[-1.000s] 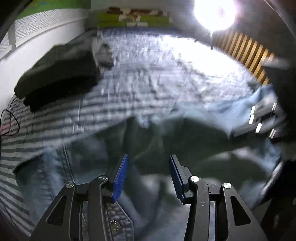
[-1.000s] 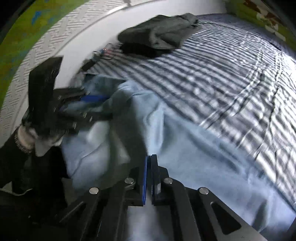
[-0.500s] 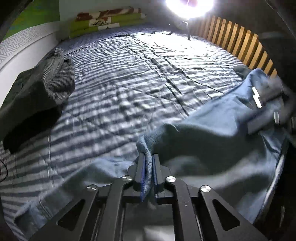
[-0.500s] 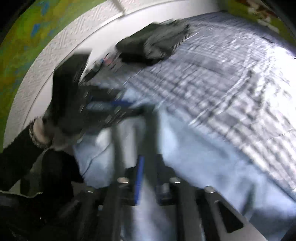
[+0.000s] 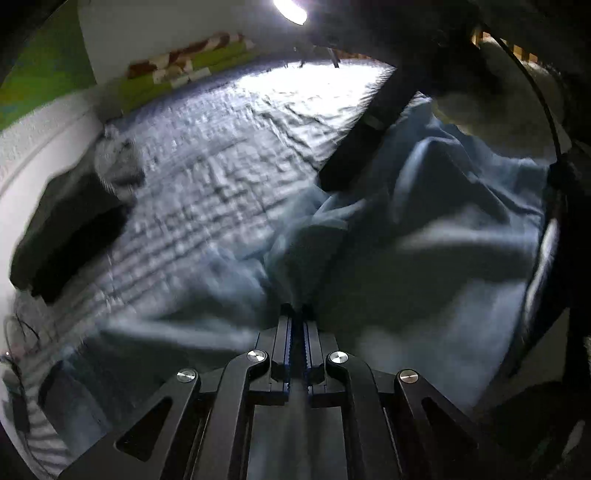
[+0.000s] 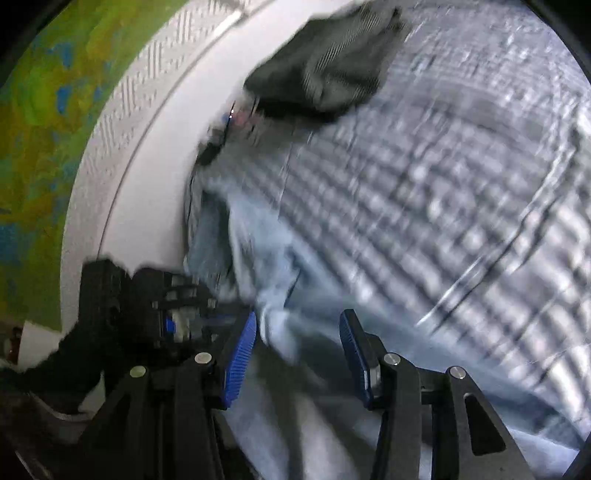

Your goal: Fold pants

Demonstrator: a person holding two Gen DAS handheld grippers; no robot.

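Observation:
Light blue pants lie bunched on the striped bed sheet. My left gripper is shut on a fold of the pants, which rises from its tips. In the right wrist view the same pants lie crumpled near the white wall. My right gripper has its blue pads apart and its jaws are opening; blurred blue cloth lies between and below them, not pinched. The left gripper shows as a dark shape at the left of that view.
A dark folded garment lies on the sheet by the white wall. Cables sit beside it. A bright lamp glares at the far end. Green pillows line the headboard.
The left gripper closed on a fold of the pants and has drawn it along. The right gripper, shut a second ago, has opened and swung toward the wall.

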